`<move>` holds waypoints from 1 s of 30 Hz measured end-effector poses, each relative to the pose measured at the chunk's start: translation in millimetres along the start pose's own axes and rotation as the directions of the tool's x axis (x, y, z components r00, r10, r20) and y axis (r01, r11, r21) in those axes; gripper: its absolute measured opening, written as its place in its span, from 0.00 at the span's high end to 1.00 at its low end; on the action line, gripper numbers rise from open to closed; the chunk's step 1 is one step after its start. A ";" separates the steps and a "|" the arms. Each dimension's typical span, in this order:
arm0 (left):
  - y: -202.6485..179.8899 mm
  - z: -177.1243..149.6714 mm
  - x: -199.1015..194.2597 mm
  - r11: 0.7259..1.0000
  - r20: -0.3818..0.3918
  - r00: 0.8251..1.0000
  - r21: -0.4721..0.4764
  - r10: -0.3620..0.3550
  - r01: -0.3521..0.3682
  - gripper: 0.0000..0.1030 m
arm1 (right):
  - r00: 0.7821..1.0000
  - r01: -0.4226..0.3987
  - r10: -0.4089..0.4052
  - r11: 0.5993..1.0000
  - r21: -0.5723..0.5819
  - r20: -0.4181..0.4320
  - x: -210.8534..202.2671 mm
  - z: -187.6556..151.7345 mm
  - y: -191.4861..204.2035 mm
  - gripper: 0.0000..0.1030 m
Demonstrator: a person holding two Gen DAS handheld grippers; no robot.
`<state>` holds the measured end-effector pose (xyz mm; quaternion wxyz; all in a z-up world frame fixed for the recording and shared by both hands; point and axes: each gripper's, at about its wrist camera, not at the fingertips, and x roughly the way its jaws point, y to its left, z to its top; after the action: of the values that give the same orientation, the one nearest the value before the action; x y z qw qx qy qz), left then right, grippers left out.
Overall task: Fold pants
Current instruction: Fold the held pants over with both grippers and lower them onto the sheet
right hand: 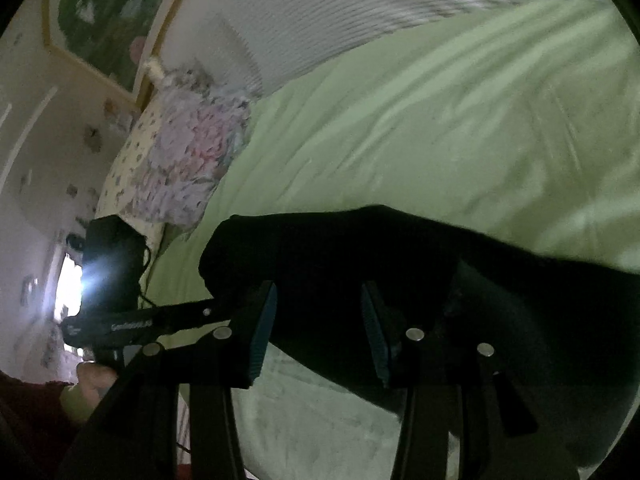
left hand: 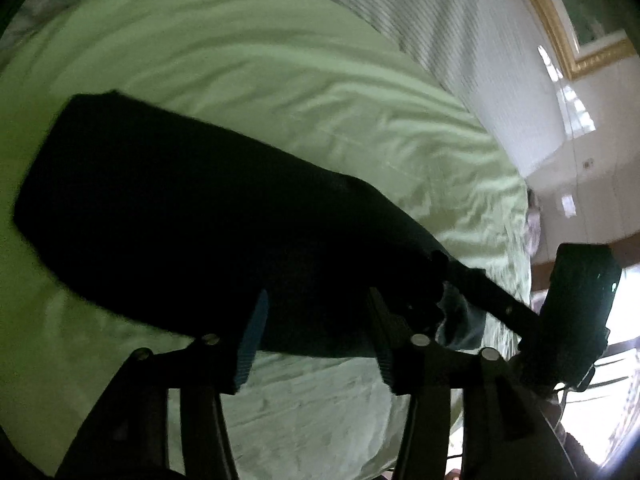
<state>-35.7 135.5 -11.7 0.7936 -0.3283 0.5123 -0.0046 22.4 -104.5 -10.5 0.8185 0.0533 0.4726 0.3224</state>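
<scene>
Dark pants [left hand: 192, 216] lying bunched on the pale green bed [left hand: 280, 80], left gripper [left hand: 316, 336] hanging wide open over their near edge, right gripper [right hand: 318, 332] likewise gaping, gripping nothing, floral pillow [right hand: 180, 160] sitting beyond

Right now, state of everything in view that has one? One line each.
left gripper: open, holding nothing, over the pants.
right gripper: open, holding nothing, over the pants.
pants: dark, lying on the sheet, whether folded cannot be told.
green sheet: spread, wrinkled.
floral pillow: lying at the bed's edge.
</scene>
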 end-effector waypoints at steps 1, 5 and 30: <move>5.8 -1.9 -4.3 1.000 0.007 1.000 -0.020 0.003 -0.003 0.47 | 1.000 -0.004 0.004 1.000 -0.019 -0.013 5.5 4.8 4.8 0.57; 29.1 -7.4 -17.9 0.995 0.028 0.999 -0.095 0.017 -0.015 0.47 | 0.998 -0.026 0.022 0.997 -0.069 -0.059 24.2 17.9 17.8 0.55; 125.8 -9.1 -26.6 0.901 0.055 0.997 -0.434 0.054 -0.025 0.42 | 0.950 -0.138 0.031 0.935 -0.327 -0.310 148.1 87.9 82.3 0.51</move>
<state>-97.1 238.6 -58.7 0.7172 -0.4858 0.4809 0.1358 105.3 65.0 -39.6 0.7190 -0.1200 0.5246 0.4397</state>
